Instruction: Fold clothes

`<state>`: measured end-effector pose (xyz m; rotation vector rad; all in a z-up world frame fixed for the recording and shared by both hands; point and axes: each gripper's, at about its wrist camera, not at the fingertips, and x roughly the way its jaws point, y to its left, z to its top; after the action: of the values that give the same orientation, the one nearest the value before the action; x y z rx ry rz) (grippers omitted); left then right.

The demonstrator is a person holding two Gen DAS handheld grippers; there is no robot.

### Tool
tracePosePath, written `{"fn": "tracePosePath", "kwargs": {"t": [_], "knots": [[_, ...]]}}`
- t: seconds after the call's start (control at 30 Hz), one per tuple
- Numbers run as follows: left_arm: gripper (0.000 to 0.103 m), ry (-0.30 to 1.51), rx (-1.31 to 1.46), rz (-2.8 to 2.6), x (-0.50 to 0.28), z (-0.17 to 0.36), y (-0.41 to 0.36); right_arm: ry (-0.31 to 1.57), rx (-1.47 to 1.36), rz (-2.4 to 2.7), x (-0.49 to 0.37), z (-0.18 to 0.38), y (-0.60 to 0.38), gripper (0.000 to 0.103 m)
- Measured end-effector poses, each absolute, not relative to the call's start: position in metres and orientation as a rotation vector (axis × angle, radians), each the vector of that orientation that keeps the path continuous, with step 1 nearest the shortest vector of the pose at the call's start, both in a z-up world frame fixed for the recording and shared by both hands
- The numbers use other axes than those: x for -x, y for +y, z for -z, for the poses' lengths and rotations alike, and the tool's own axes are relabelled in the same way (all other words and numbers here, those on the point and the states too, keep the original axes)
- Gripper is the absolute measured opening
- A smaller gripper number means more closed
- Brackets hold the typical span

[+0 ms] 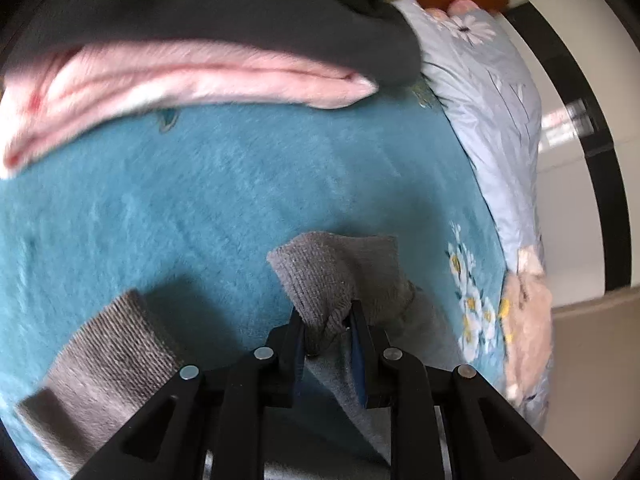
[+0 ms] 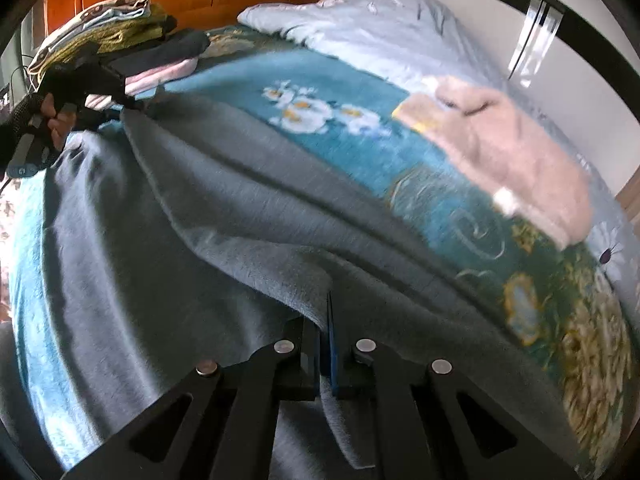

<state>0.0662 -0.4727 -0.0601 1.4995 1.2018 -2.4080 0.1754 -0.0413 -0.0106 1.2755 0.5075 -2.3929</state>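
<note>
Your view of the pink folded garment [image 1: 180,84] is smeared by motion blur, and the picture's left edge cuts it off. The dark garment [image 1: 224,8] above it runs out past the top edge. In the right wrist view, the grey garment [image 2: 240,208] hides your right gripper's [image 2: 325,320] fingertips, so its hem cannot be made out there.

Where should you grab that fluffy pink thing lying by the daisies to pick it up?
I'd take the fluffy pink garment by its near, thick folded edge, coming in from the teal blanket side. That edge lies free on the bed, while the far side sits by the pale quilt. Both grippers already hold the grey garment.
</note>
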Motion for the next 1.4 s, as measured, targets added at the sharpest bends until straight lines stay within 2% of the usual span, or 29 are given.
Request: {"fn": "tracePosePath", "kwargs": {"t": [0.13,0.23,0.27,0.3,0.33,0.37,0.43,0.53,0.6,0.7,0.87,0.93,1.23,1.37,1.4], "knots": [[0.028,1.187,-1.52,2.458,-0.069,0.046,-0.469,0.508,-1.333,2.338,-0.183,0.022,-0.047,0.003],[0.035,1.162,-1.539,2.501,-0.079,0.029,-0.463,0.497,-1.325,2.34,-0.193,0.018,-0.045,0.009],[0.04,1.166,-1.529,2.52,-0.083,0.023,-0.461,0.478,-1.316,2.344,-0.196,0.015,-0.045,0.017],[0.043,1.186,-1.509,2.544,-0.089,0.018,-0.462,0.455,-1.303,2.353,-0.197,0.01,-0.043,0.031],[0.049,1.216,-1.479,2.574,-0.097,0.011,-0.463,0.419,-1.275,2.373,-0.201,0.0,-0.037,0.036],[0.056,1.241,-1.439,2.609,-0.106,0.004,-0.465,0.385,-1.246,2.393,-0.205,-0.011,-0.032,0.041],[0.063,1.238,-1.367,2.684,-0.122,-0.012,-0.466,0.321,-1.192,2.431,-0.21,-0.029,-0.023,0.042],[0.071,1.135,-1.239,2.827,-0.16,-0.04,-0.465,0.146,-1.09,2.503,-0.222,-0.06,-0.001,0.048],[0.073,1.042,-1.179,2.89,-0.18,-0.052,-0.462,-0.008,-1.024,2.523,-0.23,-0.076,0.014,0.063],[0.075,0.901,-1.111,2.952,-0.212,-0.058,-0.452,-0.211,-0.922,2.547,-0.251,-0.089,0.034,0.08],[0.077,0.753,-1.104,2.959,-0.249,-0.048,-0.433,-0.418,-0.857,2.558,-0.276,-0.085,0.058,0.081],[0.077,0.766,-1.099,2.954,-0.26,-0.041,-0.428,-0.469,-0.826,2.567,-0.286,-0.085,0.066,0.081],[0.077,0.982,-1.182,2.881,-0.293,-0.01,-0.43,-0.767,-0.76,2.531,-0.325,-0.094,0.11,0.081],[0.077,1.173,-1.164,2.79,-0.308,0.004,-0.447,-0.955,-0.805,2.514,-0.352,-0.079,0.143,0.099],[0.077,1.213,-1.157,2.769,-0.312,0.007,-0.451,-1.002,-0.816,2.507,-0.359,-0.075,0.151,0.099]]}}
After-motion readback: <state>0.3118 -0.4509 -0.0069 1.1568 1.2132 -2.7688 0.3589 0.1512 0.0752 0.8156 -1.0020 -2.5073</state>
